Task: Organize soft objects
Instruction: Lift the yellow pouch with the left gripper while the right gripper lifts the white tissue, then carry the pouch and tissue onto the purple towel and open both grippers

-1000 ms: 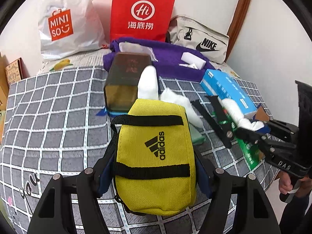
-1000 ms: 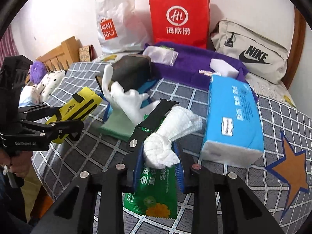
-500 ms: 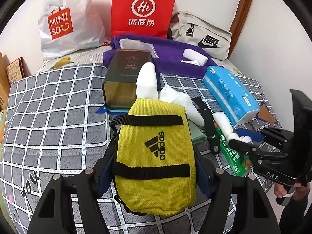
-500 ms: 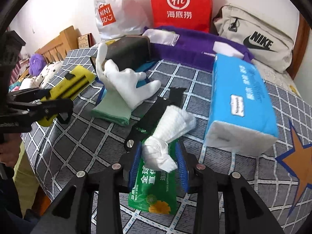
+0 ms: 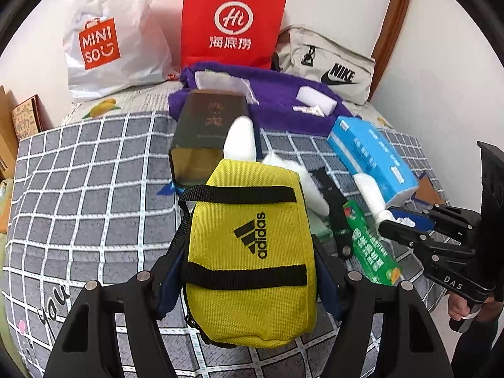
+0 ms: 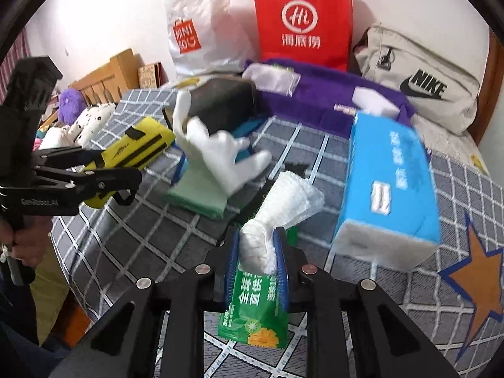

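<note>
From the left wrist view, the left gripper (image 5: 249, 271) is clamping a yellow pouch (image 5: 252, 252) between its fingers (image 5: 170, 267), holding it over the grey checked bed cover (image 5: 88, 189). Behind it are sitting a dark box (image 5: 204, 132) and a white glove (image 5: 239, 140). To the right, the right gripper (image 5: 397, 225) is reaching toward the blue tissue box (image 5: 375, 157).

From the right wrist view, the right gripper (image 6: 256, 258) is closing its fingers (image 6: 280, 261) on a bunched white tissue wad (image 6: 271, 220), which is already sitting between the blue pads, above a green packet (image 6: 255, 312) lying on the bed cover (image 6: 141, 236). The pouch (image 6: 132, 154) is showing at left, in the left gripper (image 6: 104, 176).

The tissue is likely to tear or slip, since only its twisted lower end is being pinched. The green packet, just under the fingertips, could get caught and dragged along.
</note>
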Motion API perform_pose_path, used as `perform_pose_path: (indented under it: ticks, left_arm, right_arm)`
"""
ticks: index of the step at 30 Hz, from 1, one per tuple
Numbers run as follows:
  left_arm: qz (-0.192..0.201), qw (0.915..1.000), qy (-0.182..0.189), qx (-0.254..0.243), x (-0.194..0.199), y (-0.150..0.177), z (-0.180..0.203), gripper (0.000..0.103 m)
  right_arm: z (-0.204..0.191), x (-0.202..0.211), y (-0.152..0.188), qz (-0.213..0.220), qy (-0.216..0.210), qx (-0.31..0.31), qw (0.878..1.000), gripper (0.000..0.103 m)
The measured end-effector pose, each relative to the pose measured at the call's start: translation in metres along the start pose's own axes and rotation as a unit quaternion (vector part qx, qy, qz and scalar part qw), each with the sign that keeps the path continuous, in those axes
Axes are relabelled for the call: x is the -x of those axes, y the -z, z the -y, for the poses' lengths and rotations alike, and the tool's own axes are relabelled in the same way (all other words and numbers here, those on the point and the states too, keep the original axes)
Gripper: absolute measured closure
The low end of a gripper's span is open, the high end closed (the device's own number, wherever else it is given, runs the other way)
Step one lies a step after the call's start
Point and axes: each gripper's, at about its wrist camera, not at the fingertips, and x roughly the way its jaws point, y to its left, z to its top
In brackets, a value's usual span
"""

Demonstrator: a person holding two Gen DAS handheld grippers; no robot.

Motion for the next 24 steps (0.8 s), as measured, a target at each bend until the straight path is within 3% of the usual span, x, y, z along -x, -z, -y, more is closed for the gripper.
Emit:
perform_pose_path:
  ticks: [17,24]
  left_arm:
    - [0.041,0.9989,-0.02,-0.01,0.021,-0.069,0.004,0.034]
    - [0.046,0.9988,-0.01,0.009,0.012,-0.108,-0.009,0.034]
  right_arm:
    - [0.034,0.019,-0.068,0.043,0.014,-0.011,0.999,0.081]
    - [0.063,0.011,-0.1,0.055,0.025,-0.023,0.998,0.081]
